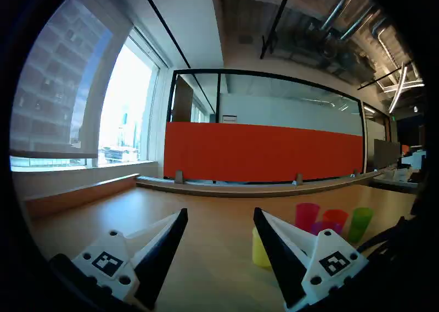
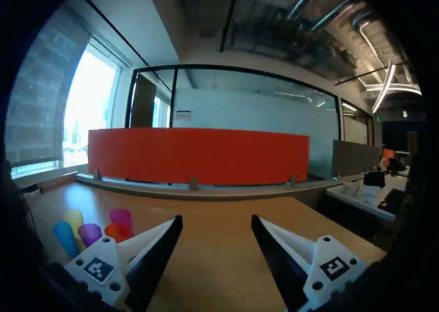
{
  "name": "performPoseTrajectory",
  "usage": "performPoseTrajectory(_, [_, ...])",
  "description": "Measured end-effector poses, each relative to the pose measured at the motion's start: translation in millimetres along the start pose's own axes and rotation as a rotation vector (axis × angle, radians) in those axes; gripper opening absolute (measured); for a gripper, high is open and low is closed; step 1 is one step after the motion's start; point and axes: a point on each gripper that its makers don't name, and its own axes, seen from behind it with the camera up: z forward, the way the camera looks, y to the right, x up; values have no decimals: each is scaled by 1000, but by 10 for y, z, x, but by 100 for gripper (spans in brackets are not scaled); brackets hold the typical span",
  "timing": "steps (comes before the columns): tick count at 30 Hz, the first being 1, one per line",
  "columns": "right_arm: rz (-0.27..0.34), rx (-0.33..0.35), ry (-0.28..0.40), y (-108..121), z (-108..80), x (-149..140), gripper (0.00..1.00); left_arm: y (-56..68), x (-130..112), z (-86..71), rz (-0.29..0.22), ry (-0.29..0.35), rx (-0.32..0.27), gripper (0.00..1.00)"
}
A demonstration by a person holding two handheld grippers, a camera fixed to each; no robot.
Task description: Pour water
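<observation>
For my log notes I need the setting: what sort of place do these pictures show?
Most likely an open-plan office: a long wooden desk with an orange divider panel along its back edge, a glass-walled room behind it, and exposed pipes on the ceiling.

Cup count, left gripper view: five, grouped near the right edge of the desk.
- yellow cup: one
- magenta cup: one
- orange cup: one
- green cup: one
- purple cup: one, partly hidden

Cup count, right gripper view: five, grouped near the left edge of the desk.
- blue cup: one
- yellow cup: one
- purple cup: one
- magenta cup: one
- orange cup: one

Fingers: two on the left gripper, two on the right gripper. Each finger carries one square marker.

Along the far edge of the desk: one orange partition. Its brackets number two in the left gripper view and three in the right gripper view.
</observation>
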Motion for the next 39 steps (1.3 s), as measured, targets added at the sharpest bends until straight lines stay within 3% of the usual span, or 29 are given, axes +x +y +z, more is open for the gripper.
performPoseTrajectory(12, [3,-7,10,58,-48,45,97,14,-83,18,-6,-11,0,88])
performPoseTrajectory(27, [3,-12,12,92,-61,55,97,-25,-213,47,52,-62,16,88])
performPoseTrajectory(39, [7,-13,11,114,-50,17,97,5,-220,59,55,-63,16,88])
